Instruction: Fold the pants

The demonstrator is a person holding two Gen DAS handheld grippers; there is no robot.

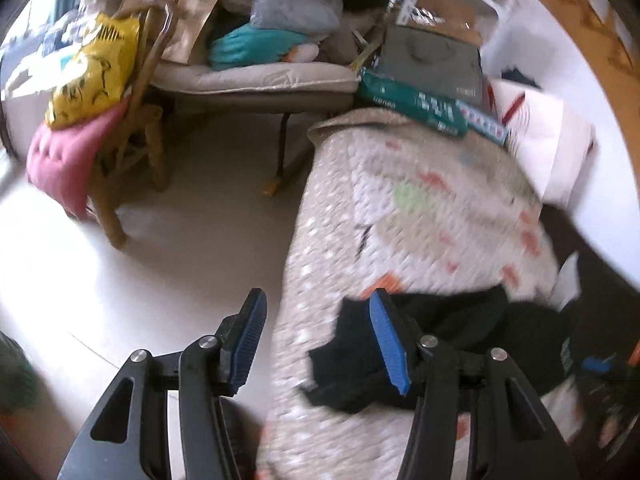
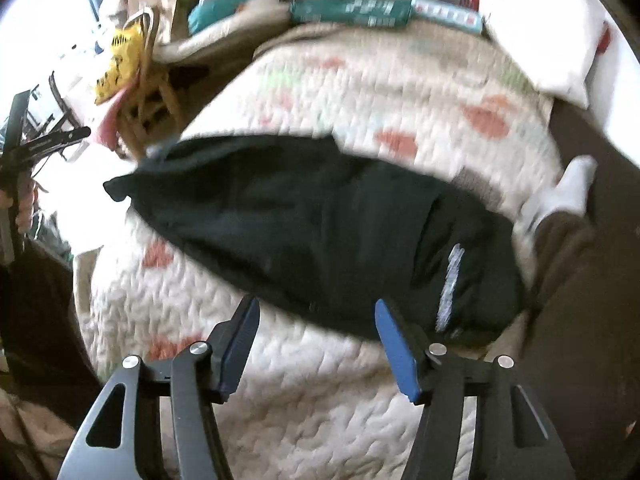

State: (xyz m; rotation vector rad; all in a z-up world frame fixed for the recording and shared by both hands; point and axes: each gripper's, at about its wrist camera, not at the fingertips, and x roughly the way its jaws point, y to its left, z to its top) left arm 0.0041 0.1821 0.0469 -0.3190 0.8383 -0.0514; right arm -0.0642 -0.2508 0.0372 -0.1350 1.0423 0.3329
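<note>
Left gripper [image 1: 318, 336] sits low at the near-left edge of the quilt [image 1: 420, 208], fingers pointing forward over the quilt's edge and the pale floor [image 1: 168, 248]. Jaws spread wide, nothing between them. Its right blue pad [image 1: 388, 344] overlaps the black pants [image 1: 352, 368] in that view; contact or just above, can't tell. Left pad hangs over floor and quilt border, clear of the cloth.

Black pants lie across the quilt in a long bunched shape, one narrow end toward the left edge by the left gripper, the bulk running right. A pale stripe or label shows near the right end [image 2: 452, 280]; too blurred to read.

Right gripper [image 2: 318, 344] hovers at the near side of the pants [image 2: 300, 224], aimed across the quilt [image 2: 360, 92]. Jaws wide apart, empty. Tips sit just at the near hem of the fabric, touching or not is unclear.

Both views motion-blurred, quilt pattern smeared. Left gripper shows at the far left of the right wrist view [image 2: 44, 140], only partly visible, a bit of the person's hand below it. Wooden chair [image 1: 136, 148] with yellow bag [image 1: 92, 68] and pink cushion [image 1: 68, 164] stands left of the quilt. Green boxes [image 1: 424, 108] and white pillow [image 1: 548, 140] at the far end. Dark shapes at right edges cut off, unidentifiable.
</note>
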